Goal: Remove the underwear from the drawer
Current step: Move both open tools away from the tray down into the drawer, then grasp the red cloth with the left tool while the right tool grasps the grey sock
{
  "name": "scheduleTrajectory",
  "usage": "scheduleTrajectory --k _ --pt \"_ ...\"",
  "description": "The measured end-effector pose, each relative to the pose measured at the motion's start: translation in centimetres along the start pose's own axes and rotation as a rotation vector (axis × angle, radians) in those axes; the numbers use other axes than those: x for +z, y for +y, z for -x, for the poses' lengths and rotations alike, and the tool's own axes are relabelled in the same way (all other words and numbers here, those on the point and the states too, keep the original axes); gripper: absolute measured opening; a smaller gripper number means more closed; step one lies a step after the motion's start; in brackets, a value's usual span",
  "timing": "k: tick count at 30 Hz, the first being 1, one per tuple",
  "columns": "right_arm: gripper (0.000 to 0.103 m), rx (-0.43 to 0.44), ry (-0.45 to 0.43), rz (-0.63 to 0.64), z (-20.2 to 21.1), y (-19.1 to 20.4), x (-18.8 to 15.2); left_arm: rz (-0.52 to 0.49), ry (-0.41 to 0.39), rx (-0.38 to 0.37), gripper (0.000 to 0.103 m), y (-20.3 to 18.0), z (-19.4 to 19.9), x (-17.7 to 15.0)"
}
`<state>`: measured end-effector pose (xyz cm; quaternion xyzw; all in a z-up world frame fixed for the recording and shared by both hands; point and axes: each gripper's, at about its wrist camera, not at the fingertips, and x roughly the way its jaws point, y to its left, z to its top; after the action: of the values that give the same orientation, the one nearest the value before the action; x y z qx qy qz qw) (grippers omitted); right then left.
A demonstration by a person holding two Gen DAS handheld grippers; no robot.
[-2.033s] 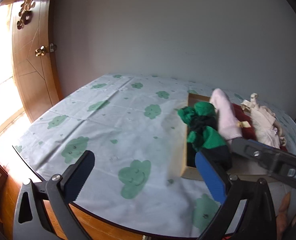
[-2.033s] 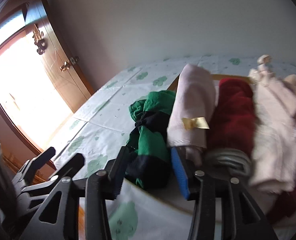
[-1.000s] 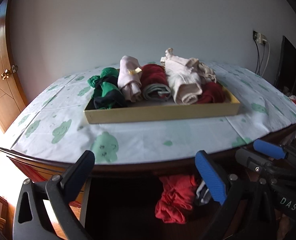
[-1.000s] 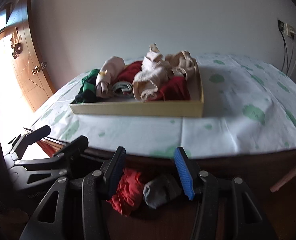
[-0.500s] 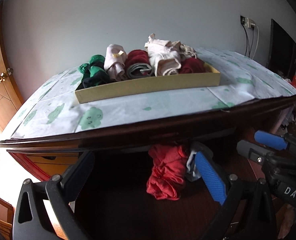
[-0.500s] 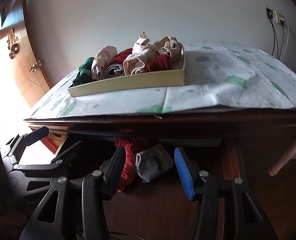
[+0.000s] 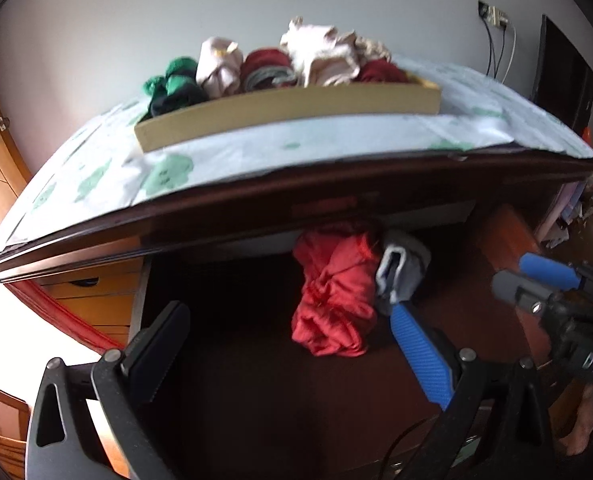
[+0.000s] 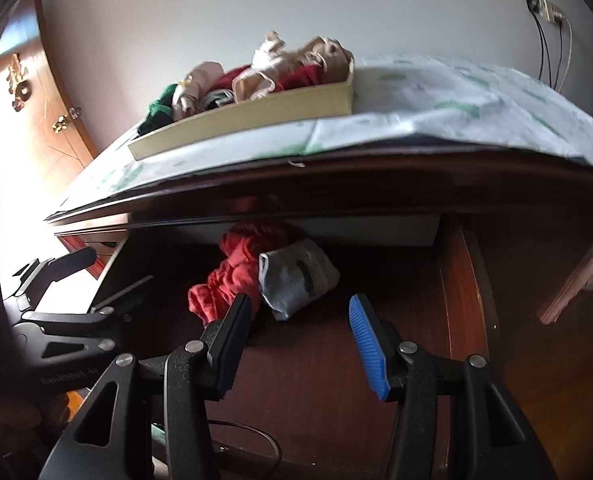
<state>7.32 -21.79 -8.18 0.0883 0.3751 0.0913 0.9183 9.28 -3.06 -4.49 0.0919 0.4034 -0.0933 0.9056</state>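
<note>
We find several rolled garments already in the tray on the table. Below the table's edge, red underwear and a grey piece remain in the open drawer. Both the left hand-held gripper and the right hand-held gripper stand open and empty, short of them.

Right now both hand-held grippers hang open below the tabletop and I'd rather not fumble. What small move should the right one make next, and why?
Probably ease the right hand-held gripper forward onto the grey roll. The roll lies just ahead between its open fingers, beside the red cloth, and nothing is held yet.
</note>
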Motion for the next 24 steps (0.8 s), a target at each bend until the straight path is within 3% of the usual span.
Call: scheduleTrajectory --k 9,12,18,21,24 --pt "0.054 0.018 0.074 -0.05 -2.8 -1.8 -0.5 -0.001 0.134 -0.075 0.102 0.4 -3.8 0.3" --pt "0.054 0.037 0.096 -0.048 -3.5 -2.2 -0.3 0.02 0.184 -0.139 0.101 -0.1 -5.2 0.5" --pt "0.054 0.036 0.099 -0.031 -3.7 -2.5 0.4 0.02 0.253 -0.179 0.087 -1.4 -7.6 1.0" --pt "0.054 0.04 0.099 -0.035 -3.7 -2.8 0.8 -0.025 0.257 -0.152 0.086 -2.2 -8.6 1.0" --pt "0.054 0.039 0.102 -0.029 -3.8 -2.9 0.9 -0.073 0.339 -0.186 0.076 -3.2 -10.1 0.7"
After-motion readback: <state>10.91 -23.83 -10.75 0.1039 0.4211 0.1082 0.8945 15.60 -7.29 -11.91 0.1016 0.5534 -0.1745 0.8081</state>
